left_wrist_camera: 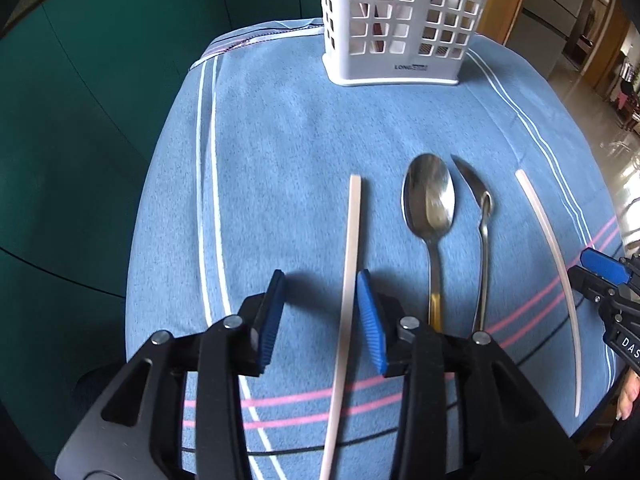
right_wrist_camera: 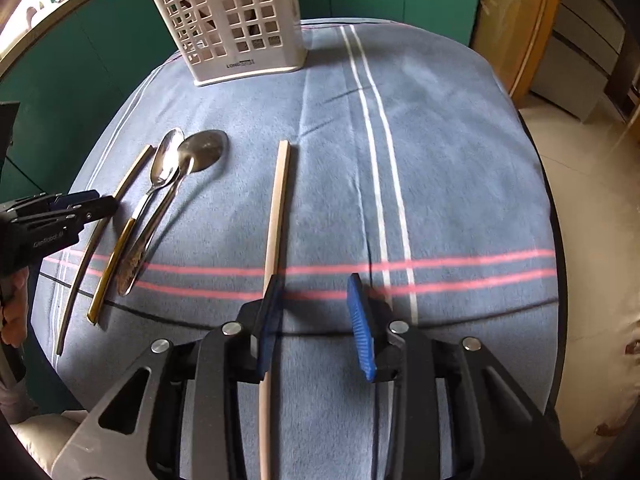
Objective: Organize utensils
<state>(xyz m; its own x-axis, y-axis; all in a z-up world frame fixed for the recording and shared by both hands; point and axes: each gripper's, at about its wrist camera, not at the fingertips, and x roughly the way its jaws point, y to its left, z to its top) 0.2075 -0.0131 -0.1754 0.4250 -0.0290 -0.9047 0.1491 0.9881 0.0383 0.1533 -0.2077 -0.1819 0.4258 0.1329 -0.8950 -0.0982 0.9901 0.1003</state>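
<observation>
1. Left gripper [left_wrist_camera: 322,316] was nearest, blue pads spread apart, one pale chopstick [left_wrist_camera: 347,280] lying between them on the worktop [left_wrist_camera: 280,140], close against the right pad.
2. Right gripper [right_wrist_camera: 316,320] was also spread wide, holding nothing; second chopstick [right_wrist_camera: 276,204] ran just beside its left pad.
3. Two steel spoons lay between the chopsticks: gold-handled spoon [left_wrist_camera: 430,204] bowl up, other spoon [left_wrist_camera: 482,216] tipped on its edge, bowls touching.
4. White lattice utensil holder [left_wrist_camera: 400,20] stood upright at the far edge, well apart from the utensils; something dark inside, contents unclear.
5. Blue striped cloth [right_wrist_camera: 440,160] covered the worktop.
</observation>
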